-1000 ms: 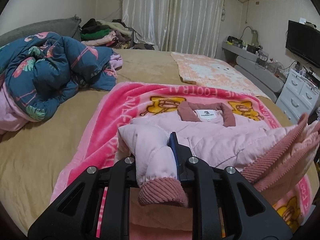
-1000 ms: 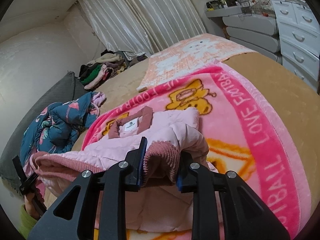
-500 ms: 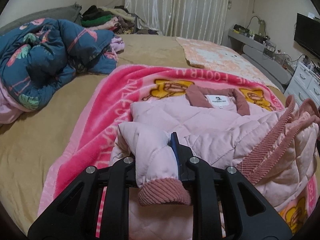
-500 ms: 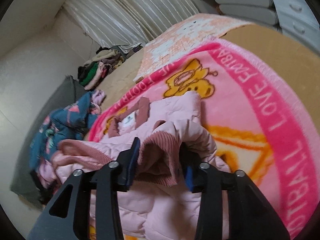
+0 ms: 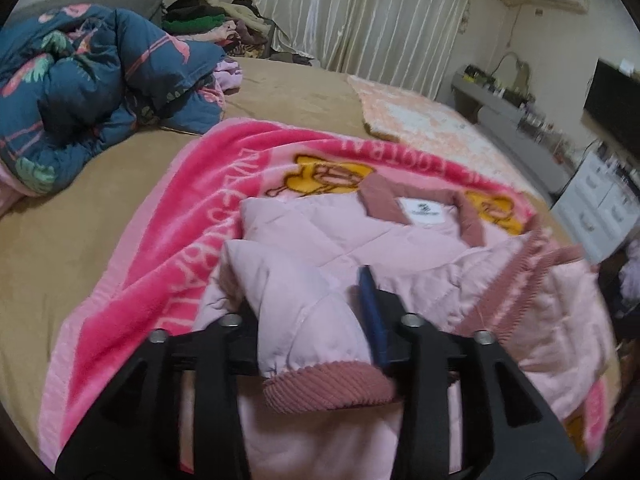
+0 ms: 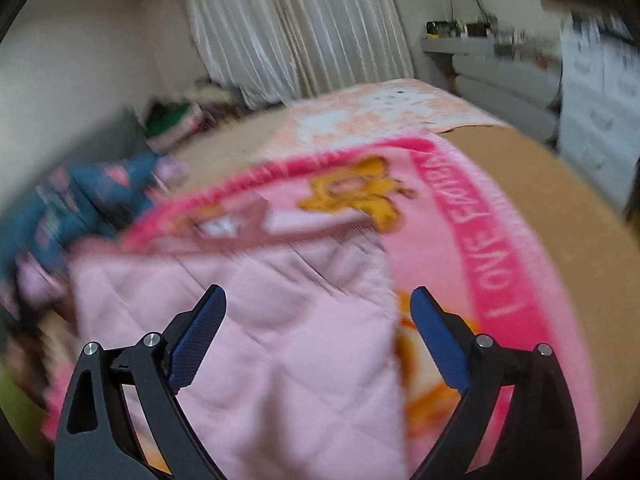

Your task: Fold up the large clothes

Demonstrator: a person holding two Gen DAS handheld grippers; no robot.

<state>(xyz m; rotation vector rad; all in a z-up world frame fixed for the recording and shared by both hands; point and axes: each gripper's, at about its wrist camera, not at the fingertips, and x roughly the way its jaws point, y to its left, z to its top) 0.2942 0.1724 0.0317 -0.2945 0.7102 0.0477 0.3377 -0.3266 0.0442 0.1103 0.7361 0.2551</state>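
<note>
A pale pink quilted jacket (image 5: pixel 320 232) with dusty-rose ribbed collar and cuffs lies on a bright pink cartoon blanket (image 5: pixel 168 240) on the bed. My left gripper (image 5: pixel 316 320) is shut on the jacket's left sleeve, whose ribbed cuff (image 5: pixel 328 392) hangs out behind the fingers. The jacket's lower part is folded up over its body at the right. In the blurred right wrist view my right gripper (image 6: pixel 318 312) is open and empty just above the jacket (image 6: pixel 280 340); the blanket (image 6: pixel 500 280) shows to its right.
A crumpled blue floral quilt (image 5: pixel 80 92) lies at the left of the bed. A peach patterned blanket (image 5: pixel 420 128) lies farther back. A clothes pile (image 5: pixel 212 24) sits by the curtains. White drawers (image 5: pixel 600 204) and a shelf stand at the right.
My right gripper has opened and let go of the jacket's ribbed edge, which now lies flat. My left gripper still holds the sleeve and has shifted slightly.
</note>
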